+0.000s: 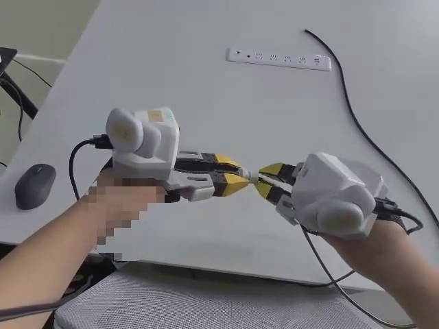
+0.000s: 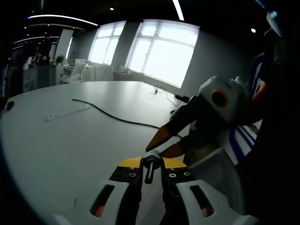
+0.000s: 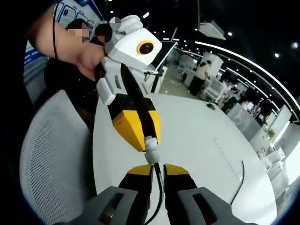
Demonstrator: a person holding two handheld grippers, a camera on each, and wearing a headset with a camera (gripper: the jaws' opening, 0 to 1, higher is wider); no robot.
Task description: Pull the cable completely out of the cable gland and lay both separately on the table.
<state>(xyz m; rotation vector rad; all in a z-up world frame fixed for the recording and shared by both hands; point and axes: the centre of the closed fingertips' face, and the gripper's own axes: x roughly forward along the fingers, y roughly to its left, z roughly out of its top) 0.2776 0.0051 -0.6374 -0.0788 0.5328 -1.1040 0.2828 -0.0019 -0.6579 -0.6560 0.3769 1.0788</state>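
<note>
Both grippers meet tip to tip in the air above the near edge of the white table (image 1: 206, 96). My left gripper (image 1: 240, 179) (image 2: 151, 172) is shut on the small grey-white cable gland (image 1: 252, 177) (image 2: 151, 163) (image 3: 151, 146). A thin black cable (image 3: 160, 185) runs out of the gland's end and down between the yellow-tipped jaws of my right gripper (image 1: 265, 181) (image 3: 158, 174), which is shut on it just behind the gland. The cable's free length loops down below the right jaws.
A white power strip (image 1: 278, 59) lies at the far side, with a black cord (image 1: 357, 116) running down the right of the table. A dark mouse (image 1: 34, 185) sits at the left edge. A grey mesh chair (image 1: 206, 301) stands under the grippers.
</note>
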